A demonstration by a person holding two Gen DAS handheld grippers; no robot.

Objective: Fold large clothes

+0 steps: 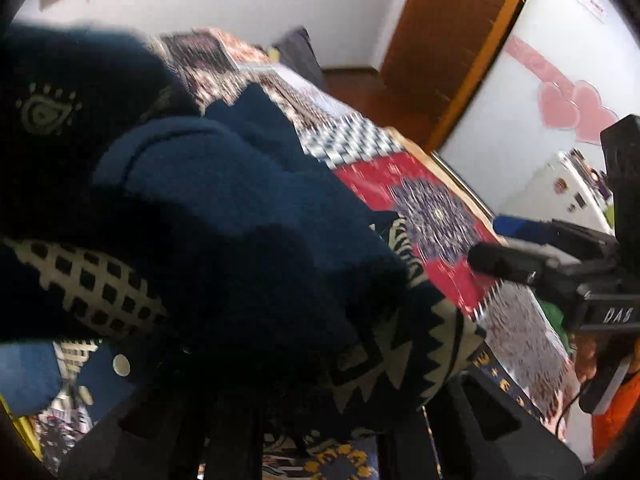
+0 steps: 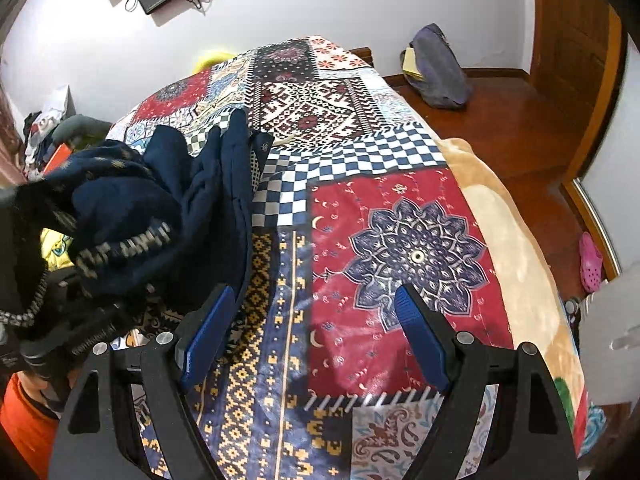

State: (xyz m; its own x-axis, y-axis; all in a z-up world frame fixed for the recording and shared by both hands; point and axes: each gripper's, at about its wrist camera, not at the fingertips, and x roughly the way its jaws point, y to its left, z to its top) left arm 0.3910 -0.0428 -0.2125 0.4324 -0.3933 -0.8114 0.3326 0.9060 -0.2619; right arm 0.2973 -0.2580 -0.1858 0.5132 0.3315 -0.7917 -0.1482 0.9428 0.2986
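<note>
From where I sit, the left side of the right wrist view is filled by the navy garment [image 2: 160, 216], a dark blue piece with cream geometric trim, bunched up and hanging in folds above the patchwork bedspread [image 2: 360, 128]. My left gripper [image 1: 280, 420] is almost buried under that cloth in its own camera; the picture is smeared and I see no gap between its fingers, so I read them as pressed together on the garment, which drapes straight over them, though the pinch point itself is hidden. An orange sleeve [image 2: 24, 420] shows low at the left edge.

Moving toward the middle, the garment's loose end trails down onto the checkered patch of the bedspread, and the rest of the quilt lies flat over the bed.

Further right, my right gripper [image 2: 316, 340] hangs over the blue and red patches with its blue pads [image 2: 420, 344] spread wide and nothing between them; only quilt shows through the gap. It sits beside the garment, not touching it.

At the far right, a tan blanket [image 2: 500, 216] edges the bed, a purple bag [image 2: 438, 68] rests on the wooden floor [image 2: 520, 128], and a pink clog [image 2: 590, 262] lies near the wall.
</note>
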